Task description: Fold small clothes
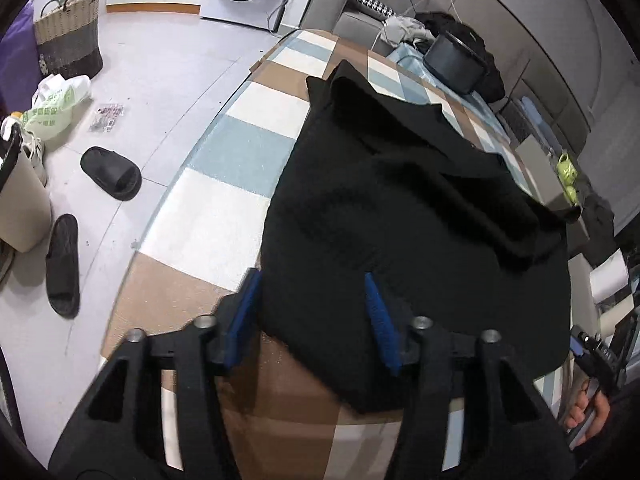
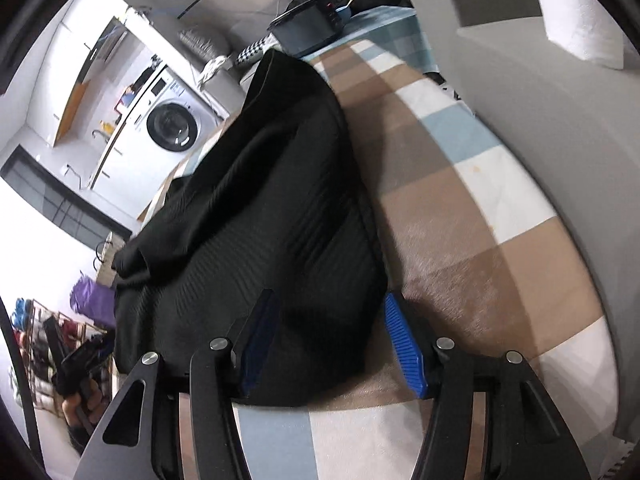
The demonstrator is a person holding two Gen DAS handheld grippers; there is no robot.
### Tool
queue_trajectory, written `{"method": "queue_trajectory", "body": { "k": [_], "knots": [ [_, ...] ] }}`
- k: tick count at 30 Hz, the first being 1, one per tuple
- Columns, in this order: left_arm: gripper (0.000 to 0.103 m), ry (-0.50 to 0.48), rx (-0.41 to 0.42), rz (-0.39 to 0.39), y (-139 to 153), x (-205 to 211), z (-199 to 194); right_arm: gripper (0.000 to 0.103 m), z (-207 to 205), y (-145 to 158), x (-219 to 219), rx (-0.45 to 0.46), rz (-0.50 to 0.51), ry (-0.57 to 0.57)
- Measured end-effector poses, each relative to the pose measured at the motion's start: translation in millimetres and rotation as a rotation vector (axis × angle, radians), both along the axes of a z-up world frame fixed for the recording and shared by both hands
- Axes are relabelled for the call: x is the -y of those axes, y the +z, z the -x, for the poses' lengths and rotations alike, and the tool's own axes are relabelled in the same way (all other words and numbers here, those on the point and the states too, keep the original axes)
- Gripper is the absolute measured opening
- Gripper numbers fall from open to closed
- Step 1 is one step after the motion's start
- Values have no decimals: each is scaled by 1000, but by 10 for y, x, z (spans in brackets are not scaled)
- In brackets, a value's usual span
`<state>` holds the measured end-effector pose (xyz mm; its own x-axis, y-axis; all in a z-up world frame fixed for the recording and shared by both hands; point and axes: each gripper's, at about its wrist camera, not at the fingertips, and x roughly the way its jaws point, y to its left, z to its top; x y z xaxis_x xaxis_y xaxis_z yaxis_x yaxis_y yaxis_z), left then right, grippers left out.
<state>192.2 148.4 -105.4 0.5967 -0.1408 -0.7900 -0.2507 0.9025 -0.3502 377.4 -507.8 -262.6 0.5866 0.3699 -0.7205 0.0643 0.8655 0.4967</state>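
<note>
- The black garment (image 1: 404, 240) lay spread on the checked blanket (image 1: 224, 208), partly folded, with one layer doubled over towards the far side
- The left gripper (image 1: 312, 312) hovered at the garment's near left corner with its jaws spread; one blue pad (image 1: 244, 312) sat over the blanket just off the cloth's edge, the other over the cloth, and neither pressed on it
- The right gripper (image 2: 336, 336) stood at the near right corner, jaws apart; the corner of the garment (image 2: 280, 208) lay between the blue pads (image 2: 404, 344), not pinched
- A woven basket (image 1: 70, 32) with dark handles stood on the floor beside a white and green plastic bag (image 1: 56, 104); what the basket held could not be seen
- A pale bin (image 1: 18, 200) stood at the left edge of the left wrist view, its contents out of sight
- A dark tub (image 1: 454, 62) sat past the far end of the blanket, its inside not visible; the right wrist view showed the same tub (image 2: 308, 30) from the side
- Two black slippers (image 1: 110, 172) lay apart on the floor, and a washing machine (image 2: 172, 128) stood against the wall
- A hand (image 1: 588, 416) showed at the lower right of the left wrist view, gripping a black handle
</note>
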Motion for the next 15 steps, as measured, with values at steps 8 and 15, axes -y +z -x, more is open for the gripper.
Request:
{"method": "queue_trajectory", "body": {
  "k": [8, 15],
  "knots": [
    [3, 37, 105, 13, 140, -57, 233, 5, -3, 131, -46, 121, -84, 18],
    [4, 4, 49, -3, 110, -104, 382, 4, 43, 42, 160, 55, -1, -69]
  ]
}}
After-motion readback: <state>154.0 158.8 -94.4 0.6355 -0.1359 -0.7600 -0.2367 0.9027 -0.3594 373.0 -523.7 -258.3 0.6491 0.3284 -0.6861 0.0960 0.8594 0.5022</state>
